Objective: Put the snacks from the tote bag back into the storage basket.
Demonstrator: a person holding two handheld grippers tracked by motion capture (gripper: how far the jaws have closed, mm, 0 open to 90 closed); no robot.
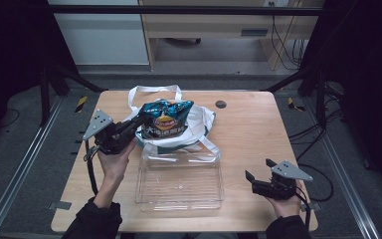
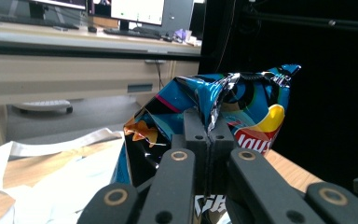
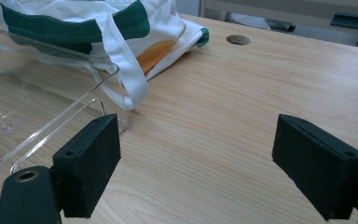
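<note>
Right tool (image 1: 260, 170) jaws apart near clear tray (image 1: 179, 199); left tool (image 1: 140, 117) clamped on upright chip bag (image 1: 166, 118), crimped top upward.

Glossy foil chip bag (image 1: 165, 119), white cloth tote (image 3: 121, 28), clear plastic tray (image 1: 179, 184), matt wood table (image 1: 248, 134).
</note>
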